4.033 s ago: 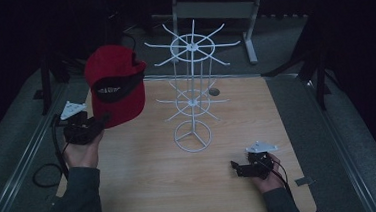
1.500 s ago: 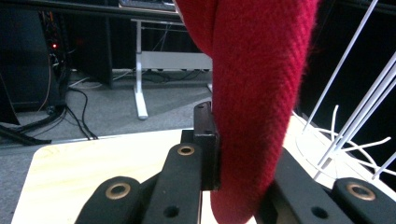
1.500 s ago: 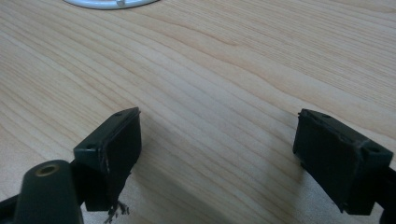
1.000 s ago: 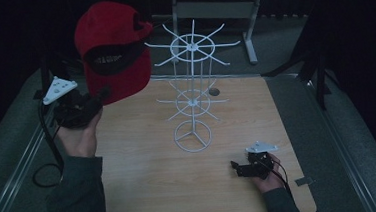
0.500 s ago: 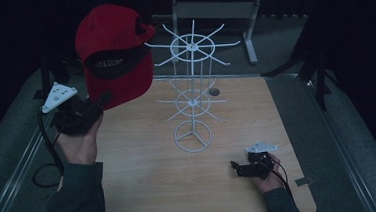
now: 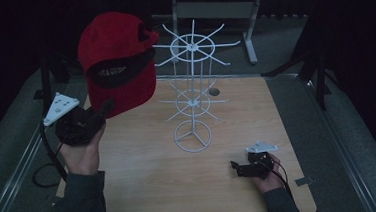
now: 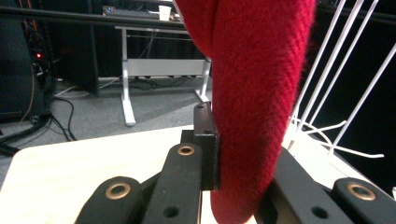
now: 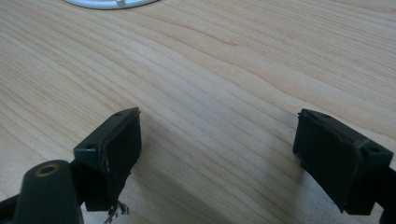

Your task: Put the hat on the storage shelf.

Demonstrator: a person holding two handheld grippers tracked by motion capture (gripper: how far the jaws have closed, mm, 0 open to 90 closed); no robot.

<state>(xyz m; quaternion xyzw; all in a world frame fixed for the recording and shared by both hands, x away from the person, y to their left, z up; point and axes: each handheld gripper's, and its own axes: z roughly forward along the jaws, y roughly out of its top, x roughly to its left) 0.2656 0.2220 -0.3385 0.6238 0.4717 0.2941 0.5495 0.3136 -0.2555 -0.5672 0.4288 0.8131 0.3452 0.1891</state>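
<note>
Dark room, wooden table [image 6: 146, 189]: the left gripper [image 6: 107, 105], pinching the red cap [image 6: 118, 66], has dipped slightly toward the white wire rack [image 6: 192, 93]. Hanging looks close. The right gripper [image 8: 217, 154] rests wide, holding nothing.

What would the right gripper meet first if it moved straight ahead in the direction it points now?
Probably the round base of the white wire rack. The right gripper, jaws open and empty, points low across the bare wooden table, and the base's rim sits ahead, slightly to the left. Depth is hard to judge.
</note>
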